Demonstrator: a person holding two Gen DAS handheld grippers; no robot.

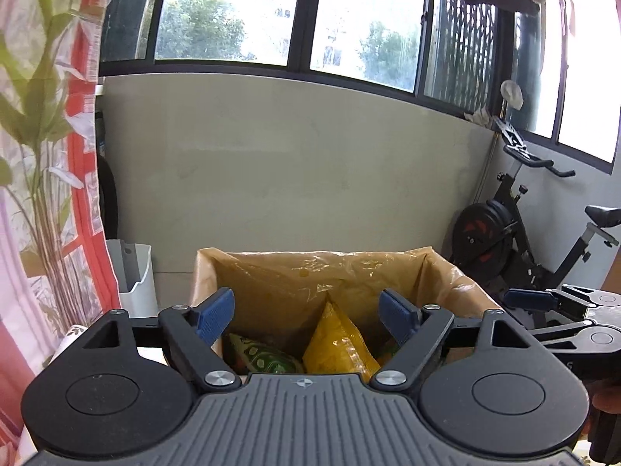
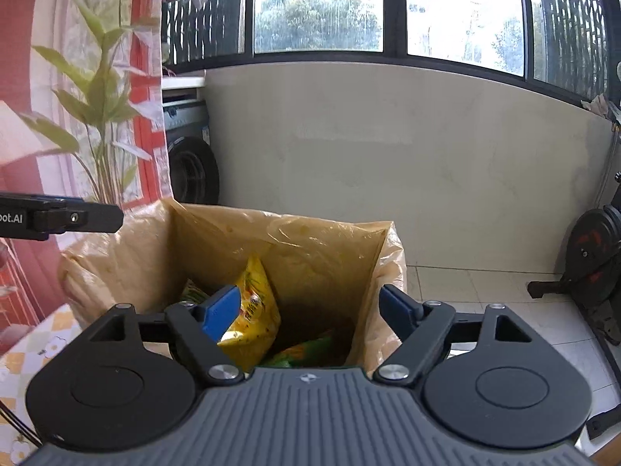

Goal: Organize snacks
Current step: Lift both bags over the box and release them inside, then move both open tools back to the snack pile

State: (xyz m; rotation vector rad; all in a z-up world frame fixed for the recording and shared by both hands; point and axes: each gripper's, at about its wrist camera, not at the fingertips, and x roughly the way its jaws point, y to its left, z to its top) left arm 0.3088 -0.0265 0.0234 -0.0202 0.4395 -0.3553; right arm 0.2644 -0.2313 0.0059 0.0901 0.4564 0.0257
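Note:
A box lined with a tan plastic bag (image 1: 271,272) (image 2: 310,240) stands below both grippers. Inside stands a yellow snack packet (image 1: 341,345) (image 2: 256,310), with a green packet (image 1: 260,357) on its left and another green packet (image 2: 306,351) low at the front. My left gripper (image 1: 308,316) is open and empty above the box's near edge. My right gripper (image 2: 308,312) is open and empty above the box. The right gripper's blue pad (image 1: 531,299) shows at the right of the left wrist view. The left gripper's black finger (image 2: 77,217) shows at the left of the right wrist view.
A grey wall under windows (image 1: 291,171) is behind the box. An exercise bike (image 1: 516,233) (image 2: 594,248) stands right. A white bin (image 1: 132,275) and red patterned curtain (image 1: 85,155) are left. A patterned tablecloth (image 2: 35,345) shows at lower left.

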